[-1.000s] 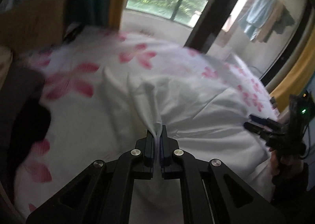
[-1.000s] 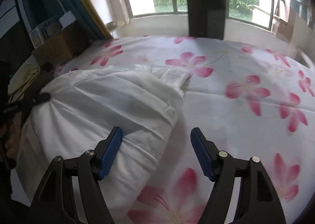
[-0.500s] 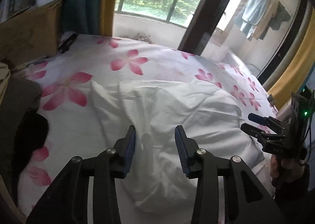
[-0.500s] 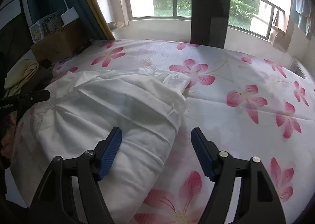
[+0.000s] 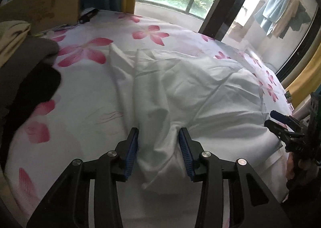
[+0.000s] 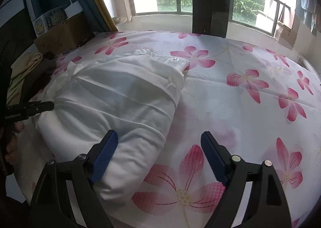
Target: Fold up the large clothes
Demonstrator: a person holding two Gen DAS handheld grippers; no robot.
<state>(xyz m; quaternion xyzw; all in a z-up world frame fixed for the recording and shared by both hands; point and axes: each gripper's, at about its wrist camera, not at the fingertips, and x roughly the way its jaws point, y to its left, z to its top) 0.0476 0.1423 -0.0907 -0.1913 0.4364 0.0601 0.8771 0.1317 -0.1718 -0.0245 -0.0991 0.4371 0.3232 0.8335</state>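
Note:
A white garment [image 5: 200, 91] lies folded in a thick bundle on the flowered bed sheet [image 5: 90, 91]. My left gripper [image 5: 158, 130] hovers open at the bundle's near end, a loose ridge of cloth lying between its blue pads. In the right wrist view the same garment [image 6: 120, 91] fills the left half of the bed. My right gripper [image 6: 158, 134] straddles its near right edge; its jaws are opening and grip nothing. Each gripper shows in the other's view: right gripper [image 5: 280, 121], left gripper [image 6: 40, 106].
A cardboard box [image 6: 60, 35] stands at the bed's far left corner, and a pile of dark and yellow clothes [image 5: 26, 57] lies beside it. Bare flowered sheet [image 6: 240, 97] spreads right of the garment. Windows and a dark pillar [image 6: 208, 1] stand behind the bed.
My left gripper has let go of the pinched white cloth and opened, and the garment has settled onto the bed. The right jaws have spread wider.

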